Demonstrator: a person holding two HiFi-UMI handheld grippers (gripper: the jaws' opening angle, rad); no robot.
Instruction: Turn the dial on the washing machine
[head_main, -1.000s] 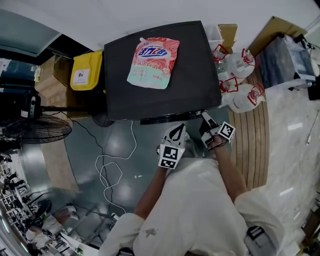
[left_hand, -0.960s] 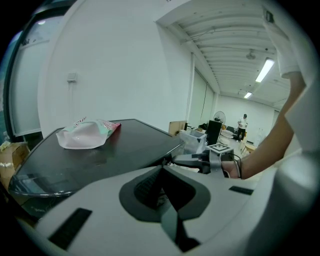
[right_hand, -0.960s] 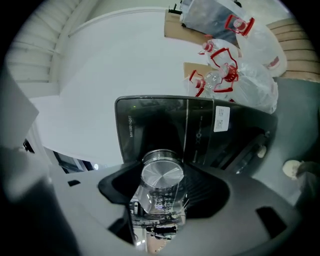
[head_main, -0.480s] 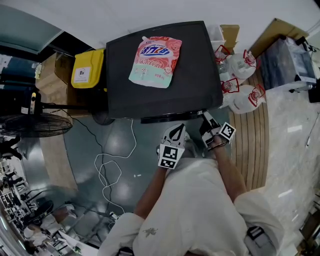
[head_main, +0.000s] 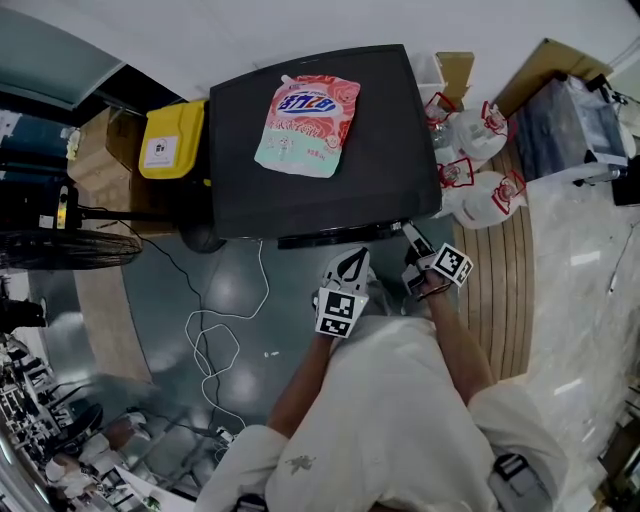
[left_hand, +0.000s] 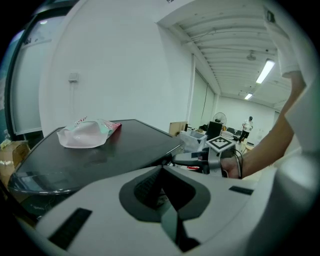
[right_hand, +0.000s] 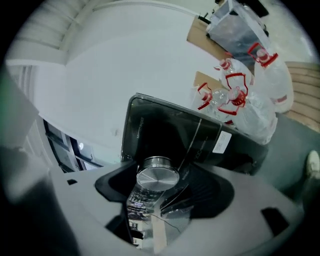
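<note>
At the black washing machine's (head_main: 320, 190) edge, right gripper's (head_main: 410, 235) jaws, just opening, flank the round silver dial (right_hand: 157, 173). Left gripper (head_main: 350, 258), pressed together, over open floor (head_main: 230, 290).

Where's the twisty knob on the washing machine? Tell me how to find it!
Find the big black washing machine with the pink soap pouch lying on top. Look at its dark front panel, and the dial sticks out of it. It is the only round, shiny silver thing there.

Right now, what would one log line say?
right gripper: jaws just opening, round silver dial between them | left gripper: shut, empty | black washing machine: pink pouch on top
</note>
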